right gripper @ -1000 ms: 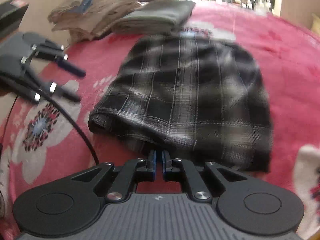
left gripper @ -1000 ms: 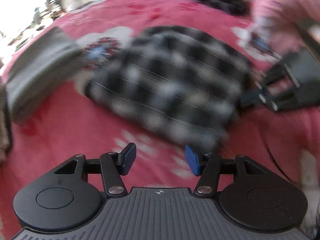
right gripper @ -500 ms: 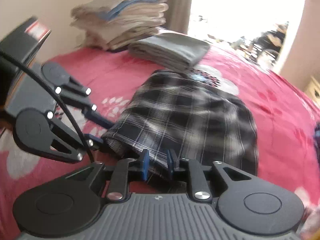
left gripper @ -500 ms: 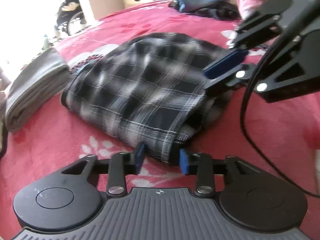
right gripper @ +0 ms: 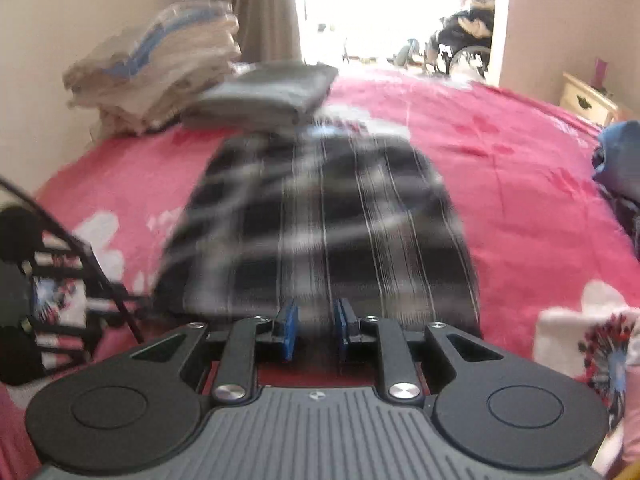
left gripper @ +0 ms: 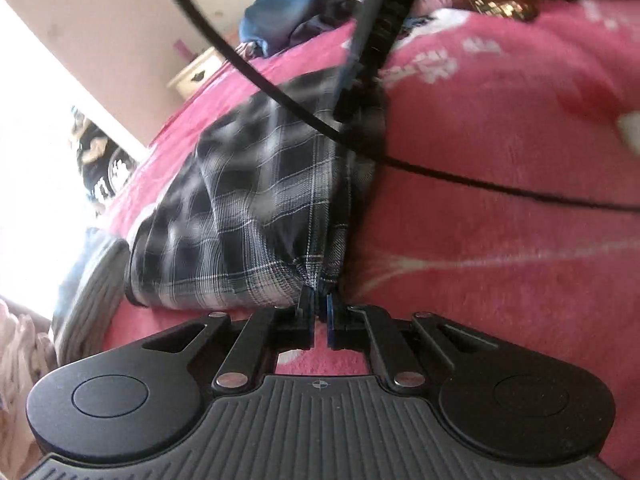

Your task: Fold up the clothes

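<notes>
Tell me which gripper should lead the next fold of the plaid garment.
Probably left. The left gripper is pinched shut on the plaid garment's edge, while the right gripper has open jaws around the cloth, gripping nothing yet.

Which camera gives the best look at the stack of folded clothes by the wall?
The right wrist view. The stack sits upper left beside the wall and curtain, its full height visible though blurred, next to a folded grey garment. The left wrist view shows only a pale scrap at its lower-left edge, possibly the same stack.
</notes>
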### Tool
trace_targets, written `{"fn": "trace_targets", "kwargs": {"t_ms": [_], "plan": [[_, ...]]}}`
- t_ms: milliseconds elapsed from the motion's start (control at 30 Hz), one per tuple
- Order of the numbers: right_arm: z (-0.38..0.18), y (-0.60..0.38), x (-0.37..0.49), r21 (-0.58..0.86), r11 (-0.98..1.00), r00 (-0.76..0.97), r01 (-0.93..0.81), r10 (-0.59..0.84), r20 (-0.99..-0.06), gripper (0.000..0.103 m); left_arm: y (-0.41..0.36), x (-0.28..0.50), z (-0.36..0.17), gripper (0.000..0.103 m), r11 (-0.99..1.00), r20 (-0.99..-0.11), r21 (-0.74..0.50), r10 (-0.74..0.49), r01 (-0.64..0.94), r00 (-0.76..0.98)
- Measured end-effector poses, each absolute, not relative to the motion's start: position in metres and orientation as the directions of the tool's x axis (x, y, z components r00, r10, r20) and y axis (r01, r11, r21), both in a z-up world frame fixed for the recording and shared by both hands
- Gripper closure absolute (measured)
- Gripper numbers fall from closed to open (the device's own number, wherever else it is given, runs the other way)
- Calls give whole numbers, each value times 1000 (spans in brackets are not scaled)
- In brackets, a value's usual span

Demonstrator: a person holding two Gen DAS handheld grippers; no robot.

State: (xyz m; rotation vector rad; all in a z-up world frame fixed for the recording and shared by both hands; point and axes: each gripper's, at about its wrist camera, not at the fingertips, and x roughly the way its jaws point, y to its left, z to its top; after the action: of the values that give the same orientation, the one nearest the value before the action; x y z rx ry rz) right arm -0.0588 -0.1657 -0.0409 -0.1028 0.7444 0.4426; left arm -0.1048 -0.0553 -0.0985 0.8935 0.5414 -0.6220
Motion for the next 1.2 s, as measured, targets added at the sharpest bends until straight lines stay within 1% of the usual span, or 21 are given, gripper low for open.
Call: {"fn": "trace_targets", "kwargs": {"t_ms": [67, 133, 200, 300, 333, 367, 433, 467, 667, 833, 900, 1133, 1200], "plan": [[-40, -159, -54, 58, 894, 649, -445, 366, -667, 82, -55, -105, -98, 99, 477, -661, 541, -269, 693, 700], [-49, -152, -51, 62, 887, 627, -457, 371, -685, 82, -55, -103, -97, 99, 486, -663, 534, -269, 692, 699], [-70, -151, -49, 68, 894, 583, -442, 344, -736, 82, -55, -107, -96, 99, 486, -662, 537, -265, 690, 702], [-74, -155, -61, 78, 903, 589, -423, 339, -733, 82, -52, -111, -93, 96, 486, -666, 533, -264, 692, 698], [-72, -156, -62, 80, 905, 583, -418, 335, -741, 82, -50, -111, -90, 92, 495, -670, 523, -265, 694, 693], [-71, -158, -63, 83, 907, 577, -413, 330, -747, 82, -47, -109, -87, 85, 508, -679, 505, -266, 698, 685], [-65, -162, -66, 88, 914, 579, -396, 323, -749, 82, -41, -107, -81, 79, 537, -695, 469, -266, 702, 668], [-62, -164, -67, 91, 918, 581, -387, 319, -749, 82, -36, -105, -79, 79, 559, -702, 447, -266, 699, 661], [-34, -167, -61, 162, 907, 661, -388, 396, -637, 82, -5, -84, -61, 73, 699, -722, 313, -264, 643, 640], [-32, -143, -51, 154, 859, 653, -488, 476, -589, 82, 12, -60, -55, 73, 791, -725, 253, -225, 556, 651], [-39, -135, -50, 136, 843, 635, -520, 488, -599, 82, 17, -51, -52, 73, 814, -719, 234, -222, 531, 658], [-32, -133, -43, 99, 836, 582, -540, 456, -673, 84, 29, -25, -48, 72, 851, -705, 196, -223, 488, 673], [-29, -132, -41, 89, 833, 567, -546, 445, -693, 83, 33, -18, -49, 72, 863, -707, 169, -231, 476, 668]]}}
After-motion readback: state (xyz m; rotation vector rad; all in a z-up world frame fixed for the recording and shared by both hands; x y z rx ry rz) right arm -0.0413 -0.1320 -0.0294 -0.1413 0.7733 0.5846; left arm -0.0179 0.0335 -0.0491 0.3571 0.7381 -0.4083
